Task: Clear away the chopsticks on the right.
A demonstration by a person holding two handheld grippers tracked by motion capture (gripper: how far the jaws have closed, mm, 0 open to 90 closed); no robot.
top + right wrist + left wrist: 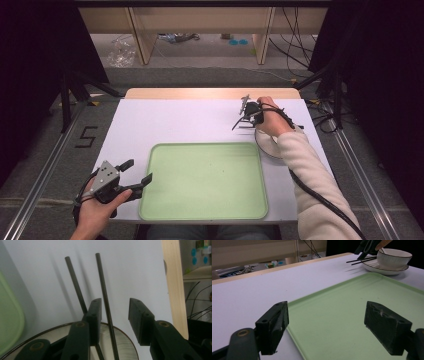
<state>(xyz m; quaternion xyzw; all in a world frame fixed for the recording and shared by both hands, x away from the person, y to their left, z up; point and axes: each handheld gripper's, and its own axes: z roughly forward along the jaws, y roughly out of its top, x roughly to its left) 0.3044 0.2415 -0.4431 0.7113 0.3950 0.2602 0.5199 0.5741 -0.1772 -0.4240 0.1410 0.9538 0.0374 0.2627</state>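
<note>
Take the green tray [205, 180] as the landmark. The right gripper [113, 312] is off the tray's far right corner, above a dark-rimmed plate [384, 269] that carries a white bowl [394, 257]. Two black chopsticks [105, 290] rest on the plate rim and point away over the tabletop [170, 122].

The step in hand appears to be picking up the chopsticks. The right fingers [140, 320] are spread and grasp nothing: one stick lies in the gap between them, the other passes outside the nearer finger. For a sound pickup, both sticks should sit inside the gap before closing (shifting the gripper sideways toward the outer stick would likely do it). Close slowly, since round sticks may roll or cross.

The left gripper [131, 176] is just off the tray's near left edge, its fingers [273, 325] wide apart and released, holding nothing.

Edges and room: the bowl stands close behind the right gripper, so a backward pull risks knocking it. The tray's raised lip must be cleared if the sticks go there. The tray interior is bare, and the tabletop beyond the tray's far edge is open.
</note>
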